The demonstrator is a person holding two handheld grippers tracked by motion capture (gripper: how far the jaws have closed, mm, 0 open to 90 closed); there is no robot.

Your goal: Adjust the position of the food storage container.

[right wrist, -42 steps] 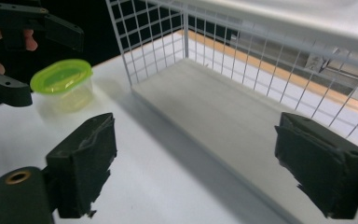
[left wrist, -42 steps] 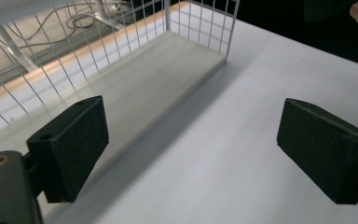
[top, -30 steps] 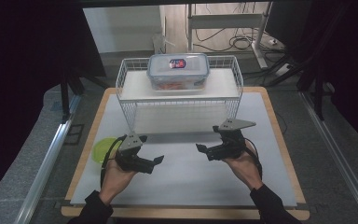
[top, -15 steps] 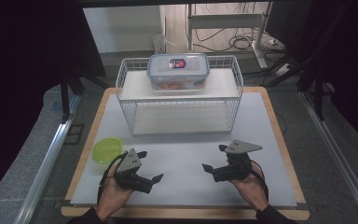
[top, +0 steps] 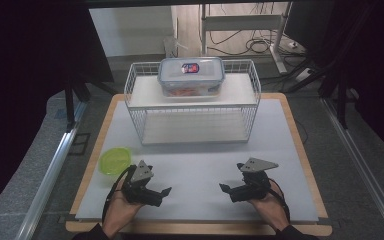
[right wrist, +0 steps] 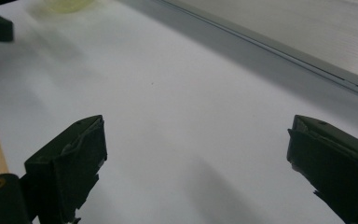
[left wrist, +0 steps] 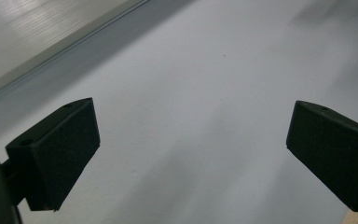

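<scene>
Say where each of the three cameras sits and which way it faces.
High view: above the person's side, looking forward and down at the wire rack, lidded container, green lid, both hands.
Left gripper view: rides it, faces the white mat; open jaws.
Right gripper view: same, jaws open.
Shared: the mat; the green lid.

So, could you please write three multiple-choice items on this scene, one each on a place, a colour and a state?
1. Where does the lidded food container sit?
A. on the top shelf of the white wire rack
B. on the rack's lower shelf
C. on the mat by the bowl

2. What colour is the small bowl at the mat's left edge?
A. red
B. yellow-green
C. blue

3. How do the left gripper and the right gripper stand?
A. both shut on the bowl
B. one open, one shut
C. both open and empty

Answers: 1 A, the container rests on the top shelf; 2 B, its rim shows lime; 3 C, both gripper views show jaws wide apart over bare mat.
</scene>
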